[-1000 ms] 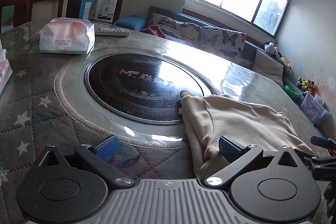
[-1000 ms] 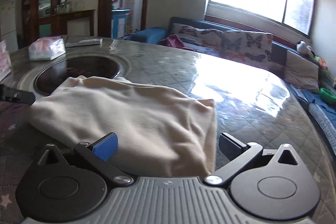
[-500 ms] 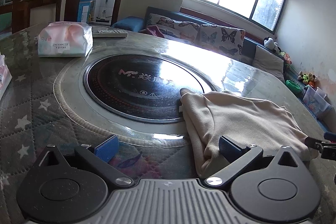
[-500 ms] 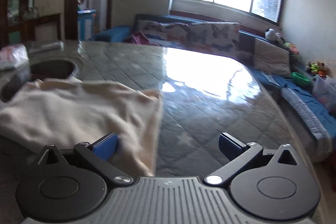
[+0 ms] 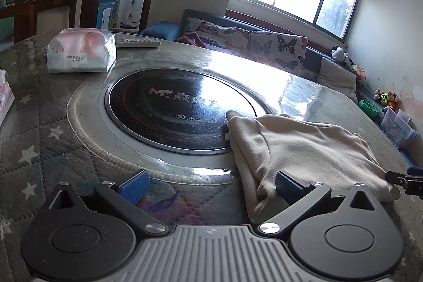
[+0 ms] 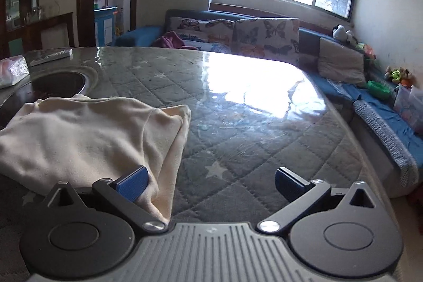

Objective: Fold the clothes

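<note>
A folded cream garment [image 5: 304, 149] lies on the quilted table, its far corner on the black round cooktop [image 5: 179, 107]. It also shows in the right wrist view [image 6: 87, 139]. My left gripper [image 5: 211, 183] is open and empty; its right finger [image 5: 289, 186] sits at the garment's near left edge. My right gripper [image 6: 211, 184] is open and empty; its left finger [image 6: 132, 183] touches the garment's near right corner. The tip of the right gripper shows at the right edge of the left wrist view [image 5: 404, 177].
A tissue pack [image 5: 82, 52] and a remote [image 5: 137, 42] lie at the table's far left. Another pack [image 5: 5, 97] sits at the left edge. A sofa with butterfly cushions [image 6: 238, 36] and toys stand beyond the table's far and right edges.
My right gripper has swung to the right, from over the garment to its right corner. My left gripper has barely moved. The garment lies as before.
</note>
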Motion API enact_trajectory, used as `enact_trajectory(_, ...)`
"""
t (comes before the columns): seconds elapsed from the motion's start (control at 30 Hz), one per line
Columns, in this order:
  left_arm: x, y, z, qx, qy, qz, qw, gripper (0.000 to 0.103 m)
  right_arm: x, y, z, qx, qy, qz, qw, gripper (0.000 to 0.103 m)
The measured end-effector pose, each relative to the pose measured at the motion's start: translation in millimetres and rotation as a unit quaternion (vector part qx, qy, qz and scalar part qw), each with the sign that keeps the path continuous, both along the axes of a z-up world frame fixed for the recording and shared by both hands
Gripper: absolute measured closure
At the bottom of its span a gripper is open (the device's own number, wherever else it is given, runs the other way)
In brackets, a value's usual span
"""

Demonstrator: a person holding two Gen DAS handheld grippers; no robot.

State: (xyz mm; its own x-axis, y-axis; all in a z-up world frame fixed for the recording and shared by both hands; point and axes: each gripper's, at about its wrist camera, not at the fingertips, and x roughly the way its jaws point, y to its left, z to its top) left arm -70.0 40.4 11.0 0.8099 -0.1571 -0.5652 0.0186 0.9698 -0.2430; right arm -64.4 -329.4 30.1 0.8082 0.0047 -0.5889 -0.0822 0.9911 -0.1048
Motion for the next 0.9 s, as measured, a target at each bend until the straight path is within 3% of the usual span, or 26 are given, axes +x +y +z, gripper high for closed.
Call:
enact_trajectory(0.07,-0.2,-0.8,-0.1,0.002,-0.001,0.0,1.0,0.0,-1.9,3.3,4.0,-0.005,-0.007,0.003,1.0,0.0)
enact_trajectory(0.23,0.7,2.9,2.0,-0.013,0.003,0.007,0.9999,0.0,-6.8,37.3,18.6,0.003,-0.015,0.081,0.997,0.0)
enact_trajectory(0.4,2.3,16.9,6.5,-0.032,0.011,0.037,0.9987,0.0,-9.7,101.2,27.2,-0.007,-0.025,0.187,0.982,0.0)
enact_trajectory(0.57,1.1,31.0,10.5,-0.044,0.012,0.057,0.9973,0.0,-0.2,151.2,24.9,-0.018,-0.02,0.243,0.97,0.0)
enact_trajectory(0.9,3.9,43.7,12.0,-0.069,0.023,0.077,0.9943,0.0,5.4,197.6,-4.7,-0.04,0.007,0.286,0.957,0.0)
